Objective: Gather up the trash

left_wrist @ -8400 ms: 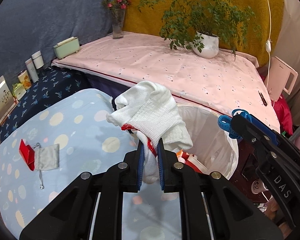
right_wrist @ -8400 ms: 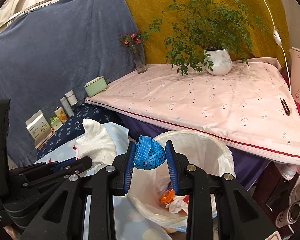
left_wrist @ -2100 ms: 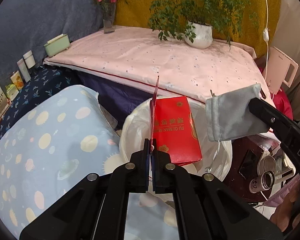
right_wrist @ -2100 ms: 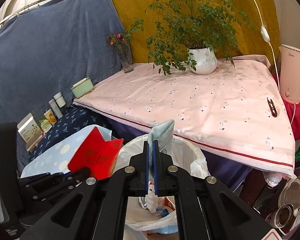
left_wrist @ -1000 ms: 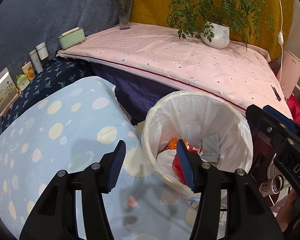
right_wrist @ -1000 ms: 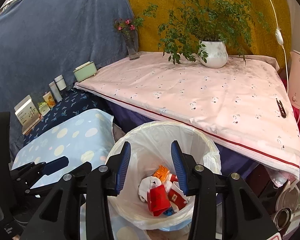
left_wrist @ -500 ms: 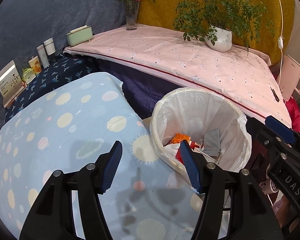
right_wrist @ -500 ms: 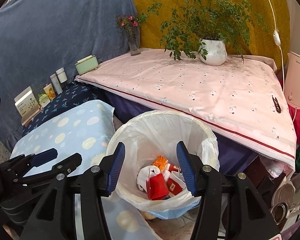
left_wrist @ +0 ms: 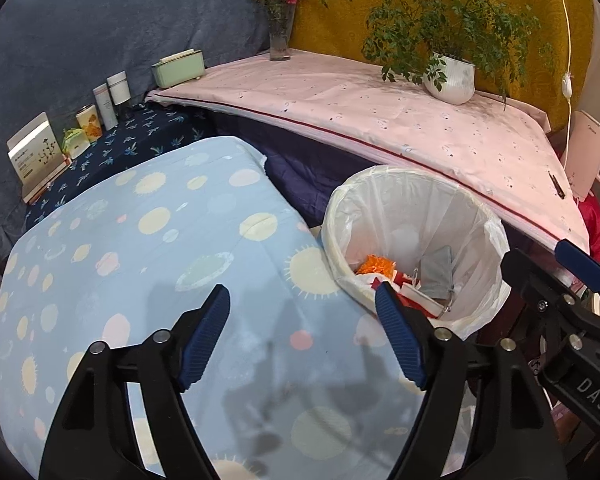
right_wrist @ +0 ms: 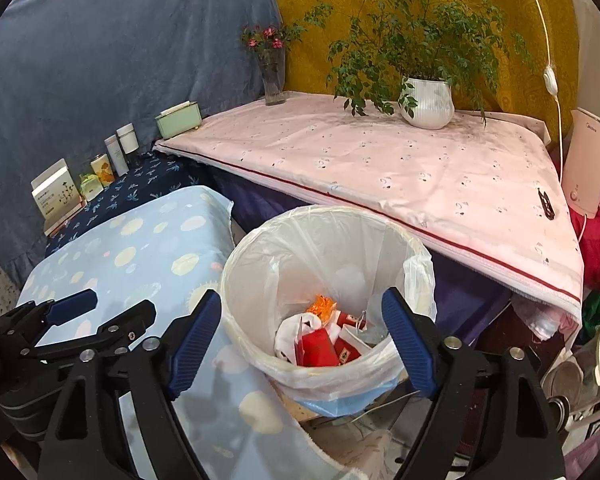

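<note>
A bin with a white liner [left_wrist: 476,216] [right_wrist: 420,276] stands beside a table with a light blue planet-print cloth [left_wrist: 148,248] [right_wrist: 140,248]. Inside lie a red packet [right_wrist: 320,348], an orange scrap [right_wrist: 323,304], white cloth [right_wrist: 288,332] and a grey pouch [left_wrist: 438,272]. My left gripper [left_wrist: 304,320] is open and empty above the blue cloth, left of the bin. My right gripper [right_wrist: 300,320] is open and empty above the bin's near rim; it also shows at the right of the left wrist view [left_wrist: 572,264].
A pink-clothed table [right_wrist: 400,160] behind the bin holds a potted plant [right_wrist: 426,100], a flower vase [right_wrist: 274,76], a green box [right_wrist: 179,120] and a black clip [right_wrist: 545,200]. A kettle [right_wrist: 590,160] stands at right. Bottles and boxes [left_wrist: 76,128] line the dark blue surface at left.
Both grippers let go of the red packet and grey pouch, which now lie in the bin. Since then both have opened wider and pulled back from the bin.
</note>
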